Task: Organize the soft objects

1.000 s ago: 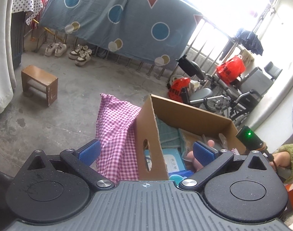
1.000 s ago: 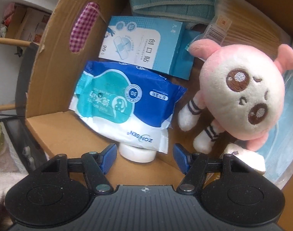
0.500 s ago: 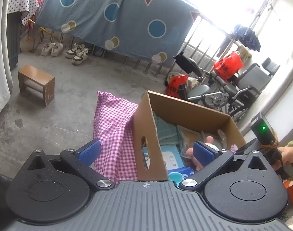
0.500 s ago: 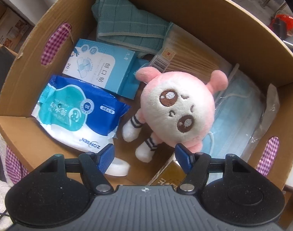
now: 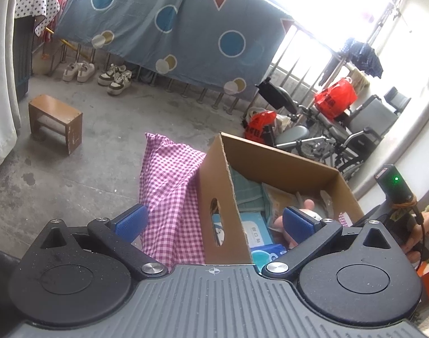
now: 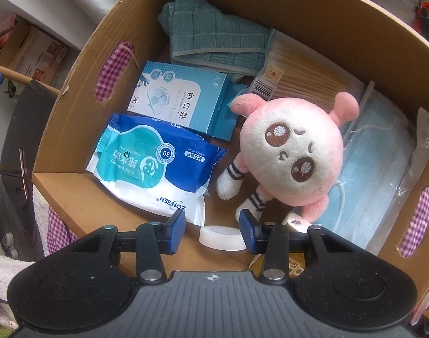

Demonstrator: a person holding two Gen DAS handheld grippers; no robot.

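Box: open brown cardboard box [image 6: 313, 14] with oval handle holes fills the right wrist view; pink-and-white checked cloth [image 5: 169, 186] shows through the holes, and in the left wrist view it hangs at centre, left of the box
Plush: round pink-and-cream plush toy [image 6: 293, 155] with brown embroidered eyes lies face up, right of centre; its striped legs point toward the lower edge
Wipes: blue-and-white pack of wet wipes [image 6: 155, 166] lies left of the plush; a light blue carton of plasters [image 6: 180, 98] sits above it
Towel: folded teal towel [image 6: 214, 39] at the top of the box; bagged blue face masks [image 6: 377, 174] at the right
Right gripper [image 6: 212, 228]: above the box, lower centre; jaws partly apart after just closing, nothing between the pads; a white block [image 6: 220, 236] lies below the gap
Left gripper [image 5: 214, 221]: jaws wide apart, empty, straddling the box corner
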